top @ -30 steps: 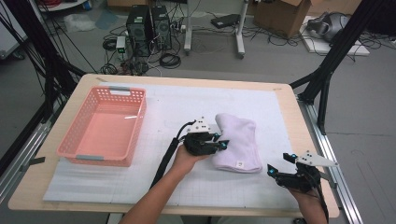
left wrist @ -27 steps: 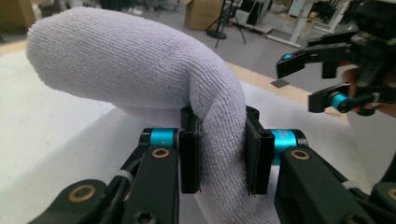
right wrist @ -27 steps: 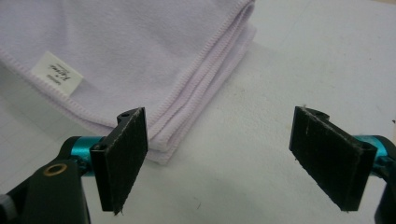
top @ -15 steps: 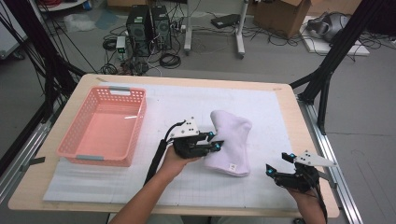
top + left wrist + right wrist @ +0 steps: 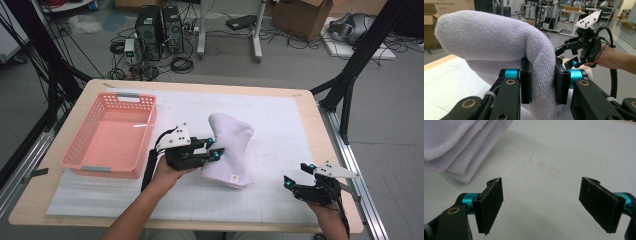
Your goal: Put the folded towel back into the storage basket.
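We work at a wooden table (image 5: 320, 150) covered by a white gridded mat (image 5: 280, 130). At its left side sits a pink plastic basket (image 5: 111, 135) with latticed walls. Beside the basket, near the middle of the mat, is a folded white towel (image 5: 229, 150): its near end lies on the mat while its far end arches upward. Our left gripper (image 5: 216, 148) is closed on a thick fold along the towel's left edge; in the left gripper view the terry cloth (image 5: 499, 42) bulges up between the two pads and curves over them. Our right gripper (image 5: 295, 177) hovers low over the mat near the table's front right corner, well apart from the towel, with its jaws spread wide and nothing between them; in its view the towel's stitched layered edges (image 5: 461, 150) lie at upper left.
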